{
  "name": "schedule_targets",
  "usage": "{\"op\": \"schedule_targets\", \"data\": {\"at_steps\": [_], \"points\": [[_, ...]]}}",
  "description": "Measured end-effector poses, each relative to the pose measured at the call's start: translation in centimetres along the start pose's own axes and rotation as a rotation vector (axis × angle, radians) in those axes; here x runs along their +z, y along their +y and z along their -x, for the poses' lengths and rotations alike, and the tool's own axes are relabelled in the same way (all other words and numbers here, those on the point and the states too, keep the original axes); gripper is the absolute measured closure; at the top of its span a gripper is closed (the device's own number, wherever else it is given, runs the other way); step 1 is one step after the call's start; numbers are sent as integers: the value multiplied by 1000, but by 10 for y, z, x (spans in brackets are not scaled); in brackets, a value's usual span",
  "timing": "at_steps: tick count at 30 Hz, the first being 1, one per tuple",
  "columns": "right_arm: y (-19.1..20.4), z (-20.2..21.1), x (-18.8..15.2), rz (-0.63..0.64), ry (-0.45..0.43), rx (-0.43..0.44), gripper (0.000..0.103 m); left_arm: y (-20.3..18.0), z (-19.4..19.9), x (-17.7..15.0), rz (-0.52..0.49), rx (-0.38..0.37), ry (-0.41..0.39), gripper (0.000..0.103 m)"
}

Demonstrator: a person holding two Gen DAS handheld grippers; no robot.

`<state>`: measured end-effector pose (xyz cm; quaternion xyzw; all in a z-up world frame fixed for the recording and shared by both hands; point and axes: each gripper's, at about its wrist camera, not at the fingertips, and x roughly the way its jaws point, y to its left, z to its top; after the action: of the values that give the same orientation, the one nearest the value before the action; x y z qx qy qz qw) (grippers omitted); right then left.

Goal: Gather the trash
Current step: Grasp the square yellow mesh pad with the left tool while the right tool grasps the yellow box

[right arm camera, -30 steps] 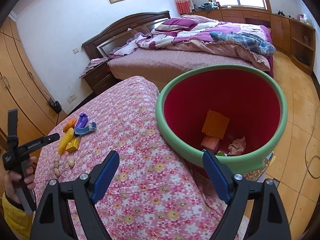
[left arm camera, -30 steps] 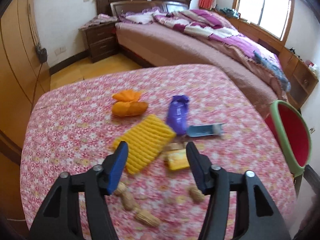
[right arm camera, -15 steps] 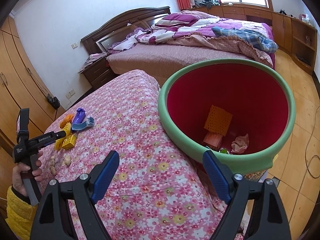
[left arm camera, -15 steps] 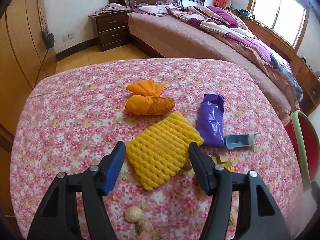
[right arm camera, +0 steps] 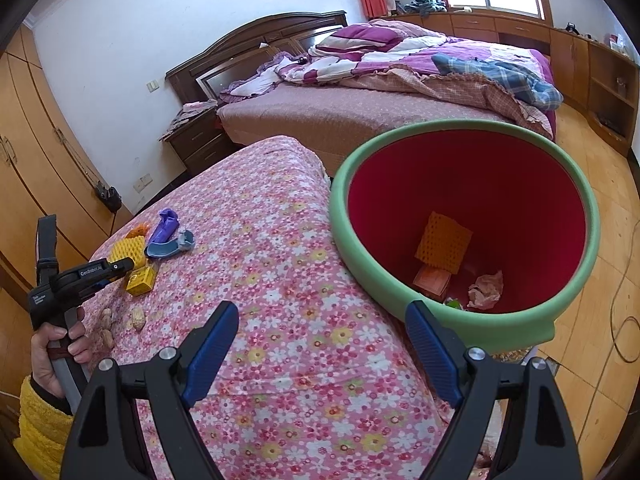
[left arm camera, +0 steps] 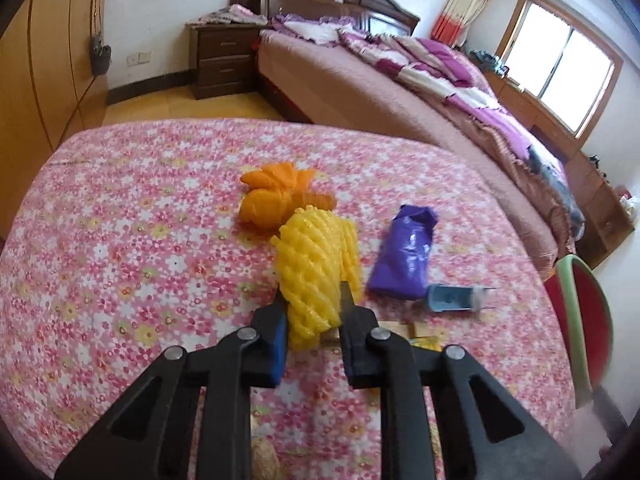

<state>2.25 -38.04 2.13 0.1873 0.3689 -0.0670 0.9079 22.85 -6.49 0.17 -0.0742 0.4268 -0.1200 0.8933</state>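
We have the yellow foam fruit net (left arm camera: 314, 268) pinched between the pads of our left gripper (left arm camera: 312, 316), whose jaws are closing on it; the net is bunched up and rises off the floral tablecloth (left arm camera: 120, 248) in the middle of the table. Behind it lies an orange foam net (left arm camera: 276, 200), to its right a purple wrapper (left arm camera: 406, 256) and a blue tube-like wrapper (left arm camera: 452, 300), and a small yellow box (right arm camera: 140, 278) sits near the net. Peanut shells (right arm camera: 138, 318) lie near our left hand (right arm camera: 56, 344).

The bin (right arm camera: 568, 184), green-rimmed and red inside, stands off the table's right edge and already holds an orange net and crumpled scraps. Our right gripper (right arm camera: 322, 340) hangs over the tablecloth beside it, jaws spread wide and empty.

To do this well, we judge we should finish the squeeze until the springy foam stops slipping, lift straight up so the net clears the box and wrappers, then carry it over the rim before letting go; foam this light could cling to a pad or bounce out.

The only writing we can read is "GenRobot.AI" on the left gripper's arm; a smaller label below it is too small to read.
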Motion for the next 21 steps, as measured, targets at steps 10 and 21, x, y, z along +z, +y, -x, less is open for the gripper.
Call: {"op": "schedule_targets", "data": {"at_steps": [10,21], "points": [[41,-4,16,77,9,59,16,15,53,-4,-24,-3,-72,83],[117,-44,27,173,74,129,16,64,67,-3,32,160,-139,83]]}}
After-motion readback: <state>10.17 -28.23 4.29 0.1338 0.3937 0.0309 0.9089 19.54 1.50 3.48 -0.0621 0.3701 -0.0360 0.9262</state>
